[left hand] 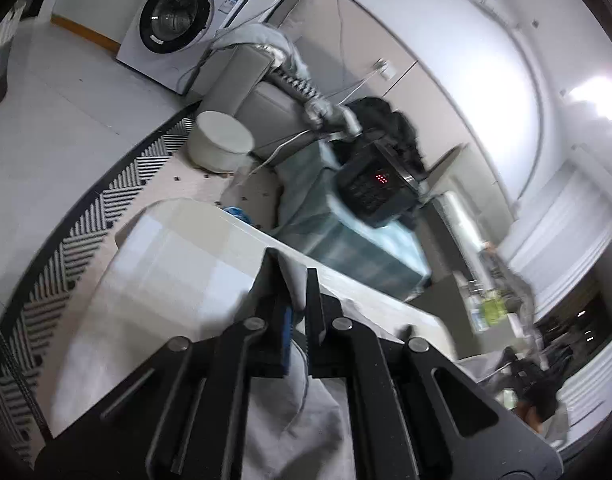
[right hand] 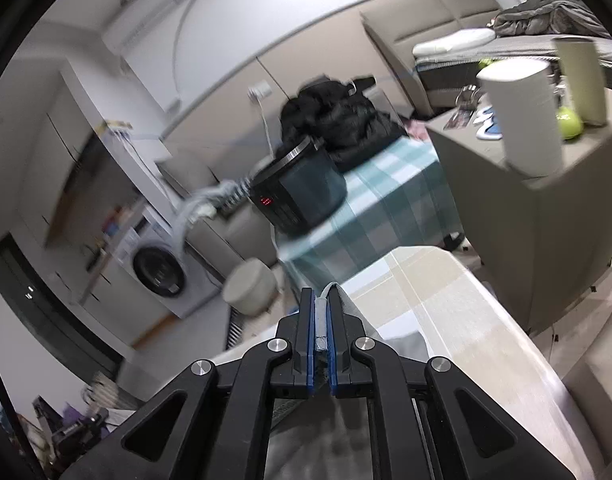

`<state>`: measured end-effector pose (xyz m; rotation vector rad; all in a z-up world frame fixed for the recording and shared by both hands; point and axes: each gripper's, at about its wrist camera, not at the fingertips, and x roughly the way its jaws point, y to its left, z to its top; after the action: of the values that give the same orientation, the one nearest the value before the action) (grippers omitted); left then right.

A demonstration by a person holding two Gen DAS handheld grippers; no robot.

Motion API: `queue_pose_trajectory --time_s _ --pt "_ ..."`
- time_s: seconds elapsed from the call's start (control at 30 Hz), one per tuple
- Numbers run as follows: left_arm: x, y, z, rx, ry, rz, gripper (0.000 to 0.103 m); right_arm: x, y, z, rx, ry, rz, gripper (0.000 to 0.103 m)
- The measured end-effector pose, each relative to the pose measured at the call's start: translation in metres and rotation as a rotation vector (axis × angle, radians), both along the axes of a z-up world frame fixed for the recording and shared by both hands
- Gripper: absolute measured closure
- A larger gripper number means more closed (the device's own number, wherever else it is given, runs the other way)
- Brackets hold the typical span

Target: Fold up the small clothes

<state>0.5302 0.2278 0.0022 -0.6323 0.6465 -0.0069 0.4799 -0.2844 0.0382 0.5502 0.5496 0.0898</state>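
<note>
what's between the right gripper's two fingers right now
A thin edge of the grey garment, pinched between the blue pads of the right gripper, in the right wrist view.

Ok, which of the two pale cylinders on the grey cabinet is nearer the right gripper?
The wide white cylinder at the grey cabinet's front corner; the slimmer beige cylinder stands behind it, beside the green apple.

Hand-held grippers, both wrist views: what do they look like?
Both match: the left hand-held gripper and right hand-held gripper have matte black angular linkage arms with triangular cut-outs, round silver pivot pins, and two narrow black fingers lined with blue pads. No cables, markings or sleeves show.
</note>
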Motion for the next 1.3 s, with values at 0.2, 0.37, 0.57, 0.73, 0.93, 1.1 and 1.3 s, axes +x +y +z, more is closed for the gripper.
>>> queue_pose_trajectory --time_s 0.2,0.37,0.57,0.73,0.93,1.1,1.3 --pt "0.047 -0.002 -0.025 0.111 0.115 0.015 0.040 0.029 0.008 -0.020 -0.080 0.122 0.033 0.072" --pt "0.023 -0.008 -0.023 0.150 0.121 -0.056 0.034 0.002 0.015 -0.027 -0.172 0.126 0.102 0.056" --pt "-0.023 -0.040 -0.030 0.163 0.203 -0.151 0.034 -0.004 0.037 -0.047 -0.123 0.218 0.264 0.056" --pt "-0.033 -0.060 -0.041 0.173 0.241 -0.214 0.035 0.022 0.054 -0.076 0.052 0.320 0.320 0.056" --pt "-0.009 -0.072 -0.046 0.188 0.246 -0.253 0.036 0.073 0.074 -0.108 0.193 0.400 0.312 0.069" --pt "-0.004 -0.060 -0.049 0.160 0.234 -0.229 0.036 0.107 0.080 -0.093 0.246 0.271 0.284 0.065" --pt "-0.019 -0.045 -0.046 0.131 0.217 -0.206 0.036 0.070 0.115 -0.060 -0.060 0.237 0.389 0.065"
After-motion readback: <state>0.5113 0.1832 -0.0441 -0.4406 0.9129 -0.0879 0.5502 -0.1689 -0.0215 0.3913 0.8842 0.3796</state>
